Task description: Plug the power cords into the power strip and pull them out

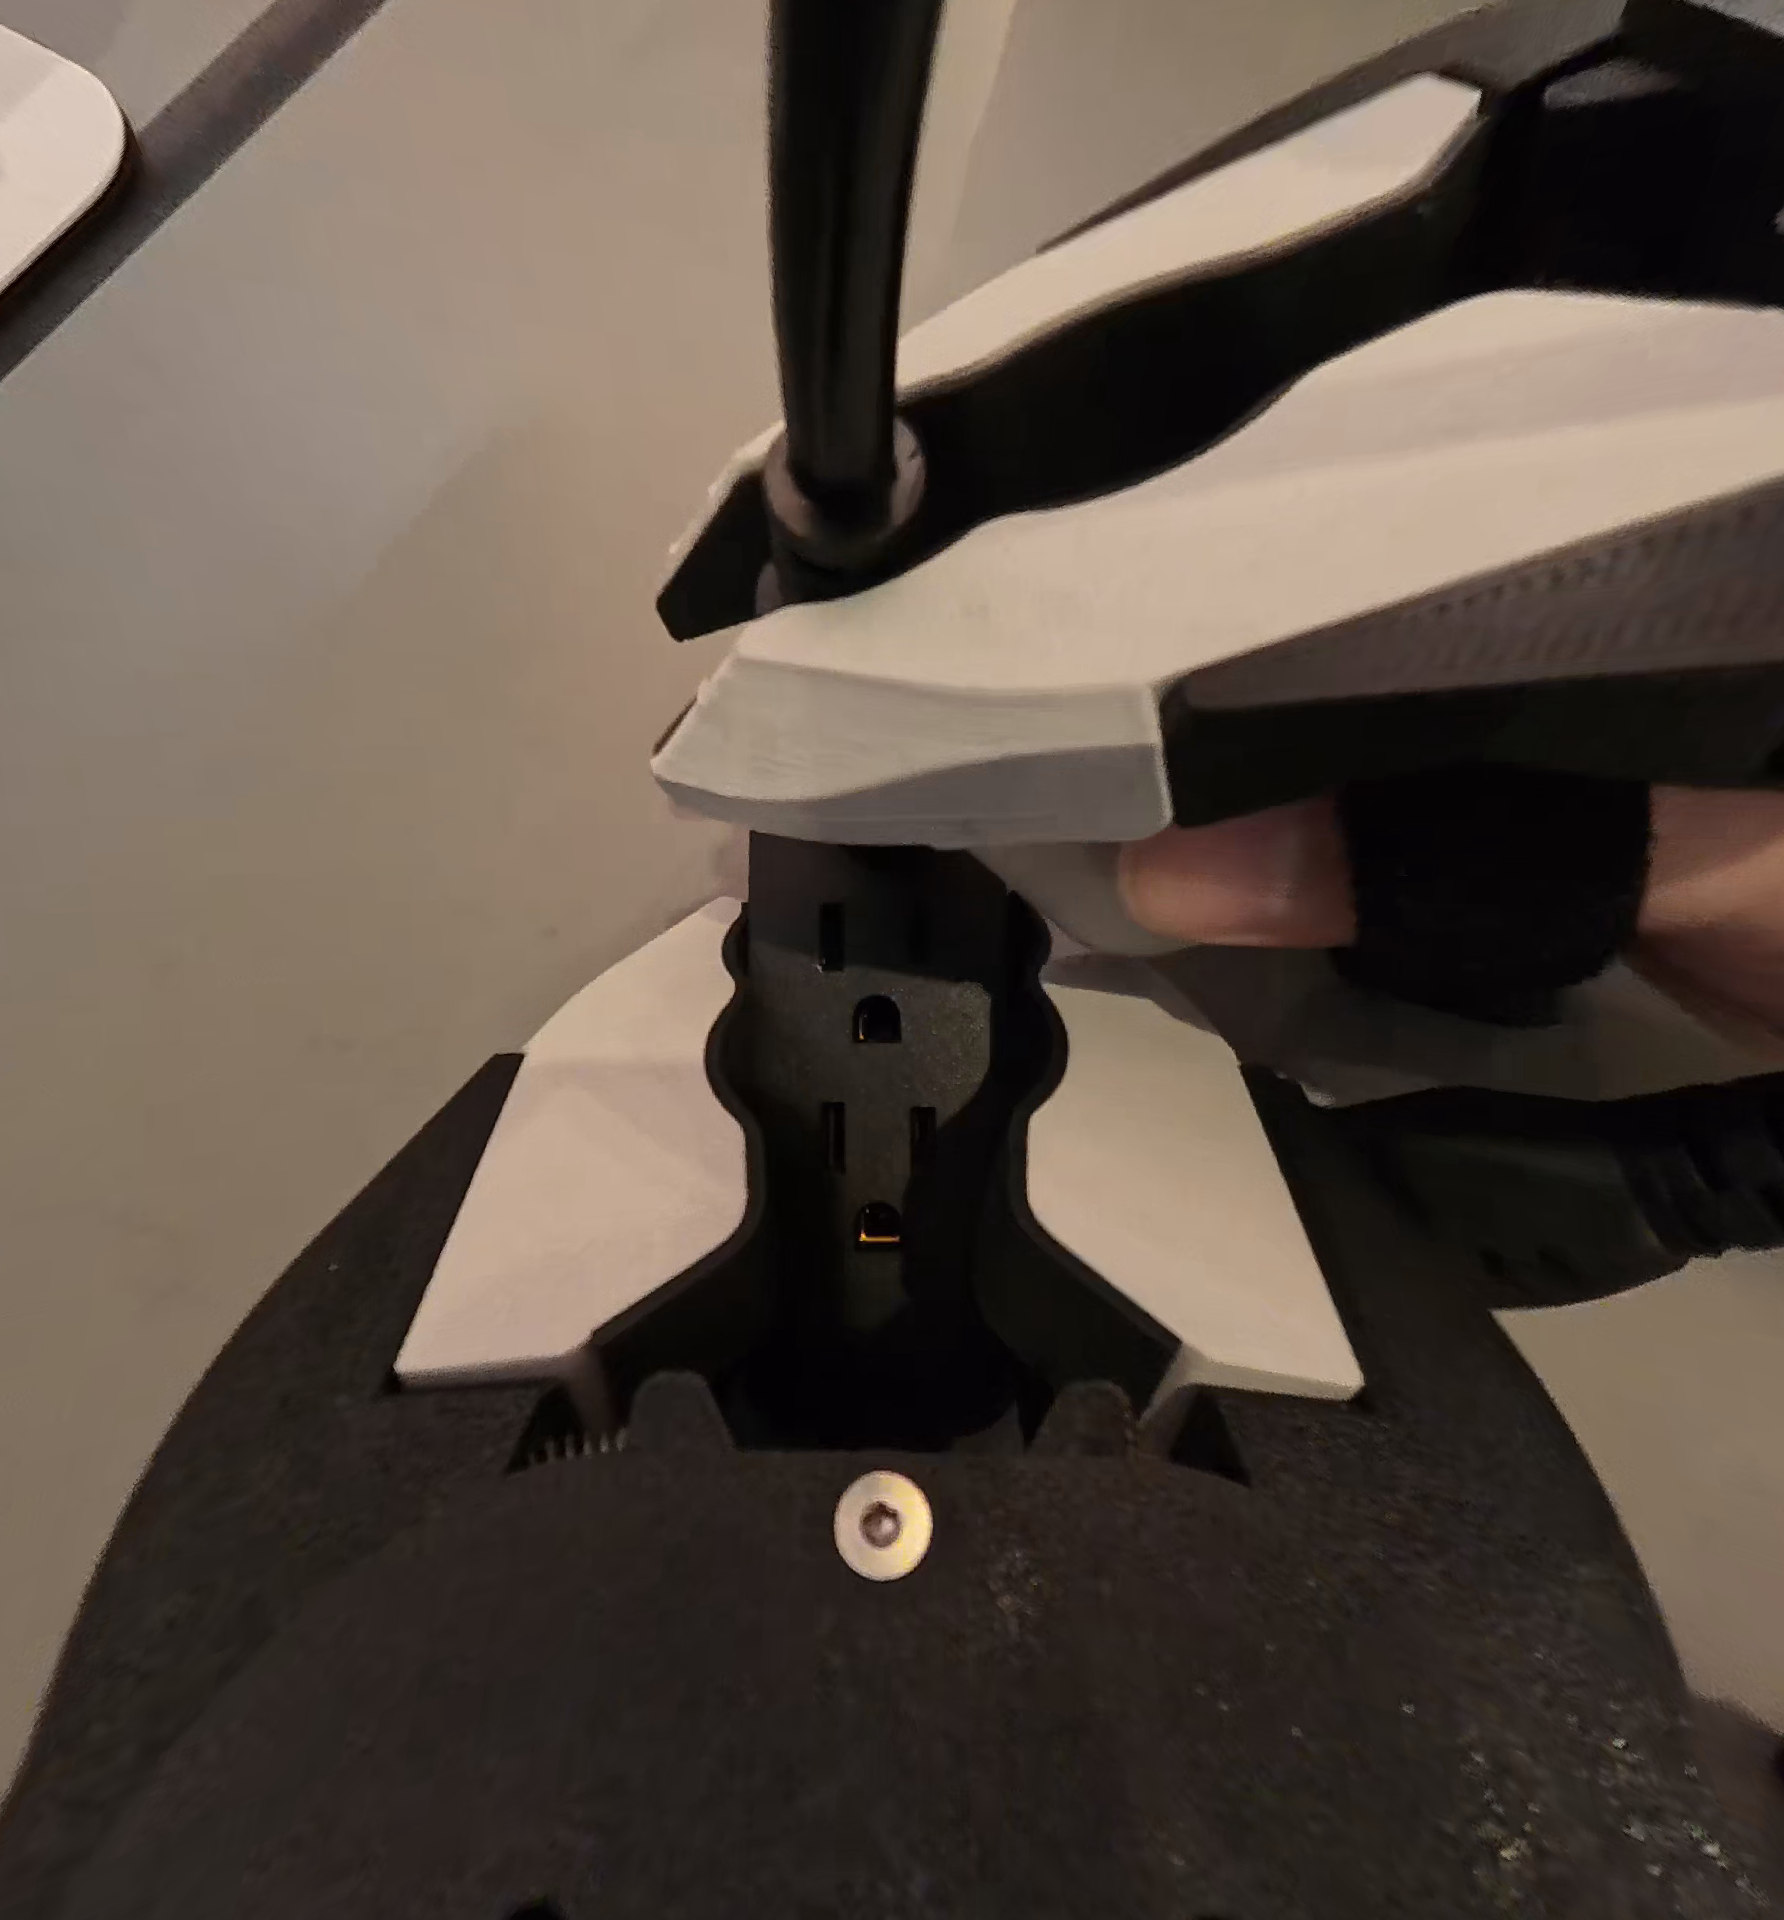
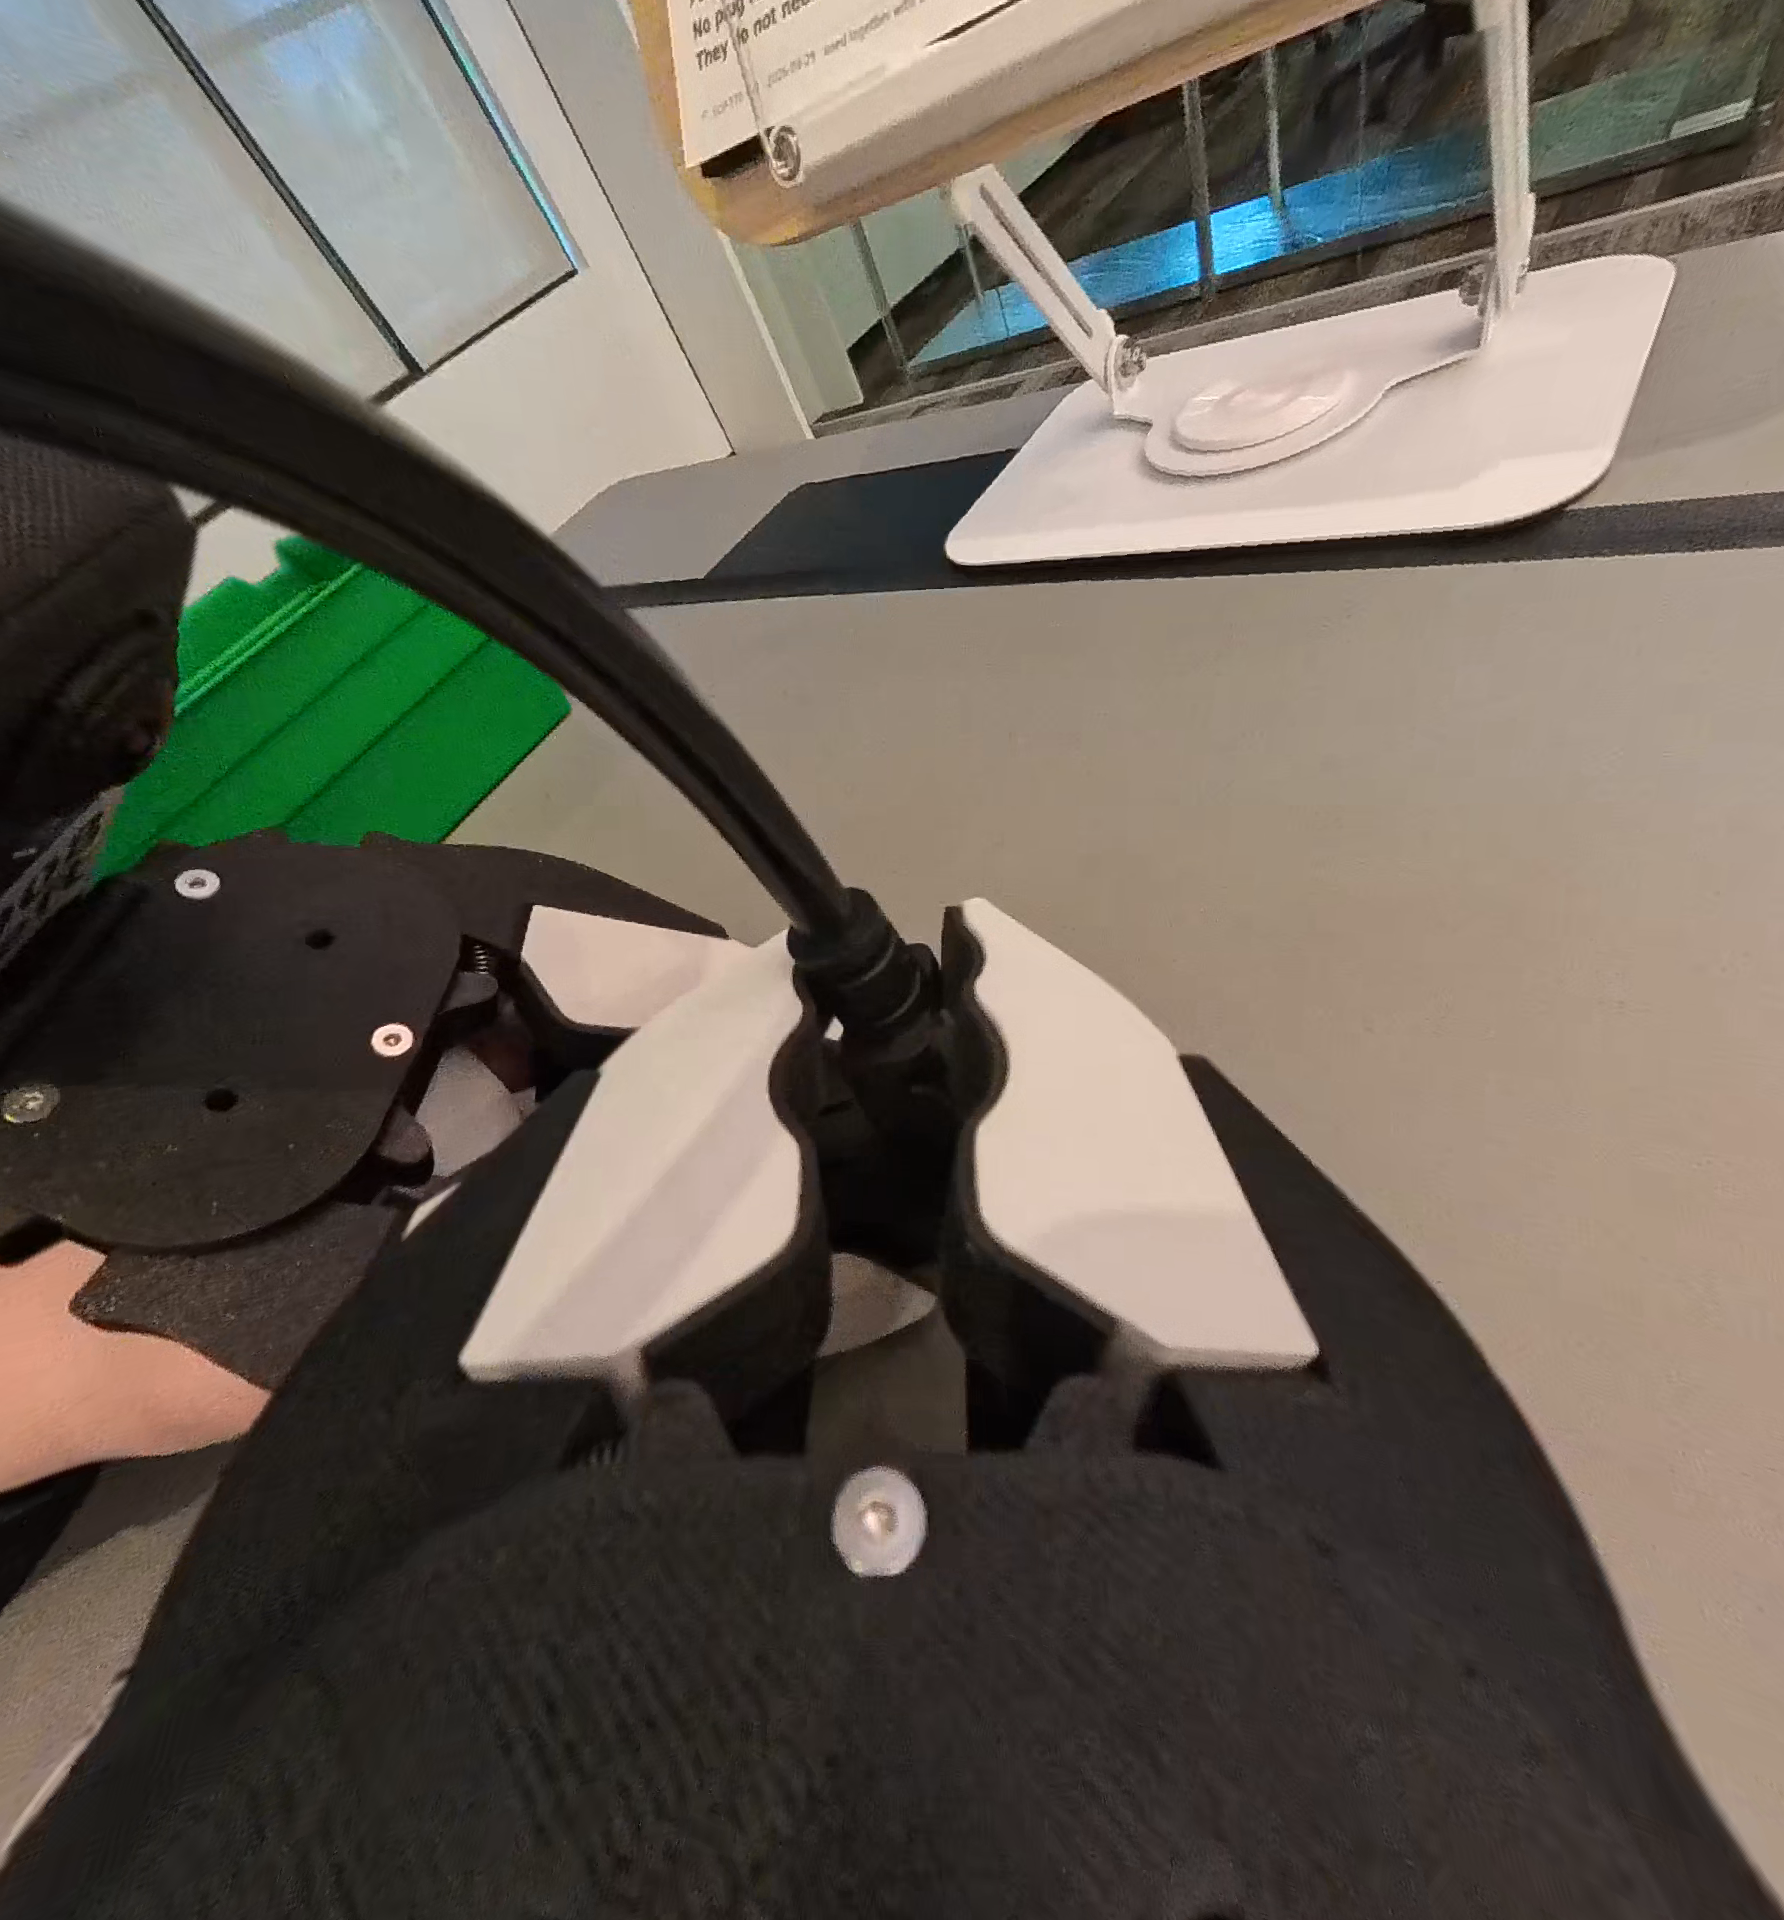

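Power strip [image 1: 872, 1081] is clamped by left gripper [image 1: 872, 997]; black plug [image 2: 883, 1023] is gripped in right gripper [image 2: 883, 997].

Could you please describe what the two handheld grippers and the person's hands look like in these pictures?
Both the left gripper and right gripper have rough black bodies with one silver screw, and white jaws lined with wavy black pads. The person's hand wears a black fingerless glove.

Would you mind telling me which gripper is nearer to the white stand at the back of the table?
Right. The right gripper, shut on the cord plug, points toward the white stand across open table. The left gripper, clamping the power strip, sits beside it, farther away.
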`<state>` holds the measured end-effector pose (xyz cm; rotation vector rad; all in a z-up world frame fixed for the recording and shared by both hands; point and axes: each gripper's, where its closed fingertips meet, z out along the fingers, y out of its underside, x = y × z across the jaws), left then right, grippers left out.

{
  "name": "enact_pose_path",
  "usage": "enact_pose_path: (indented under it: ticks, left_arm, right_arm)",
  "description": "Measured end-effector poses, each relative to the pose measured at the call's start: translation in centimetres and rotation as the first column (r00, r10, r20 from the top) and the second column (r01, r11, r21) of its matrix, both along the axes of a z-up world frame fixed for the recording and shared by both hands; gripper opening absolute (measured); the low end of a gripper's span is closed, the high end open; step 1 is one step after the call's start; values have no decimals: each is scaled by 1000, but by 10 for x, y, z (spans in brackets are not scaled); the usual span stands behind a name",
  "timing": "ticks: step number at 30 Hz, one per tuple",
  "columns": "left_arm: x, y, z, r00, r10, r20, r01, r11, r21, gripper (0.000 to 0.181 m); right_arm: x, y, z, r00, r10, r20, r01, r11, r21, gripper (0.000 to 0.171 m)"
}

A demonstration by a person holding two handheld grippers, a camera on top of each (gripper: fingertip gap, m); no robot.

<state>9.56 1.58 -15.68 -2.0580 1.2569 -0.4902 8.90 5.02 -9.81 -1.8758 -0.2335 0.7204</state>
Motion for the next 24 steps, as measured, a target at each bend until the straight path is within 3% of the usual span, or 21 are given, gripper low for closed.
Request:
enact_pose_path:
  ticks: [8,13,20,24]
  left_arm:
    - [-9,-3,1,998,-60,-2,60,998,-31,45]
    - [-11,-3,4,988,-99,-120,111,988,104,46]
    - [-6,-1,7,995,-90,-47,93,994,62,44]
    - [-4,-1,7,997,-81,0,81,995,50,45]
  right_arm:
    - [-7,-4,-6,993,87,76,-86,996,-14,19]
    - [-8,-5,-9,980,83,181,-85,996,3,18]
    - [-9,-6,-10,975,80,208,-82,997,2,18]
    - [-8,-6,-9,941,34,337,-59,996,65,15]
